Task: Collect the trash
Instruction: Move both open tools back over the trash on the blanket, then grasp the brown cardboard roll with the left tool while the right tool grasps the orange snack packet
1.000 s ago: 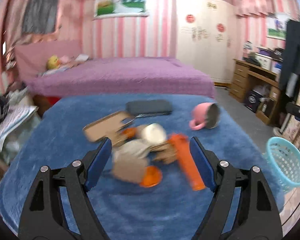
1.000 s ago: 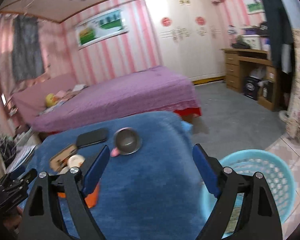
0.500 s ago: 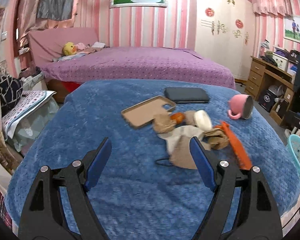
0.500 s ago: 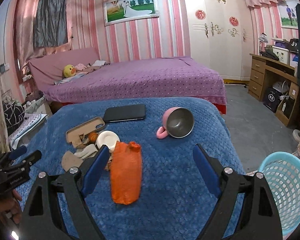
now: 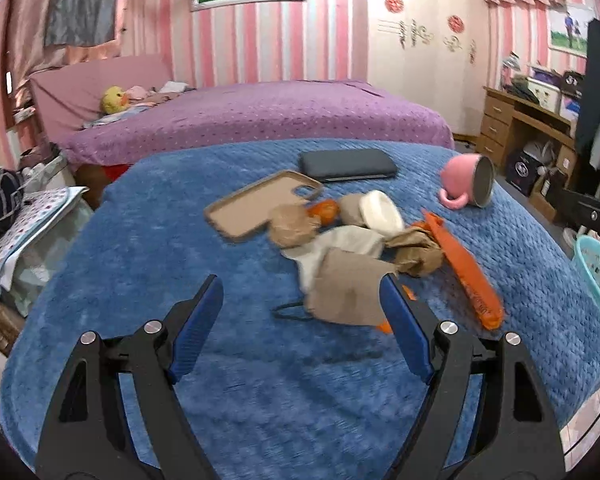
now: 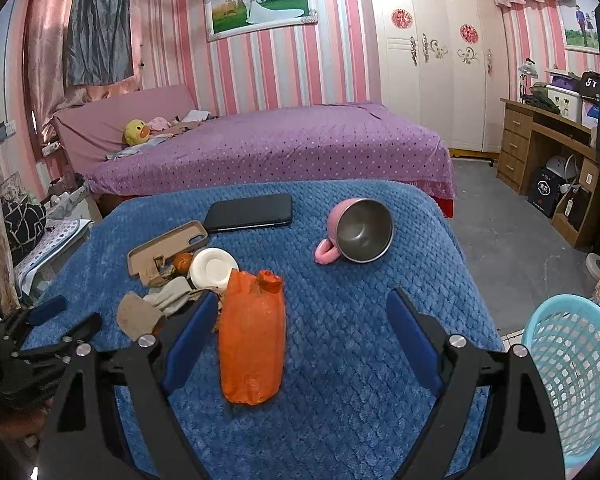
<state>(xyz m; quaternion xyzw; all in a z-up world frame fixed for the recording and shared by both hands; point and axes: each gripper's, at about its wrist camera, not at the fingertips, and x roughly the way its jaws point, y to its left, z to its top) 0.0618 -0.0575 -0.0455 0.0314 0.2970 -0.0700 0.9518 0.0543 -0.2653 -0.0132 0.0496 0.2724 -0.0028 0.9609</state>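
A heap of trash lies mid-table on the blue cloth (image 5: 148, 240): crumpled brown paper (image 5: 350, 290), a paper ball (image 5: 416, 254), orange peel (image 5: 324, 210), a white cup (image 5: 382, 212) and an orange wrapper (image 5: 462, 272). In the right wrist view the orange wrapper (image 6: 252, 336) lies just ahead, with the white cup (image 6: 212, 268) and brown paper (image 6: 138, 316) to its left. My left gripper (image 5: 300, 320) is open, empty, just short of the brown paper. My right gripper (image 6: 300, 328) is open, empty, with the wrapper by its left finger. The left gripper also shows at the left edge of the right wrist view (image 6: 50, 320).
A tan phone case (image 5: 260, 200), a black phone (image 5: 346, 164) and a tipped pink mug (image 5: 466, 182) also lie on the table. A light blue mesh basket (image 6: 572, 376) stands on the floor past the table's right edge. A purple bed (image 6: 280, 144) is behind.
Both grippers have swung round and steadied facing the table. The left one has come closer to the brown paper. The right one has closed in on the orange wrapper. Both stay open.
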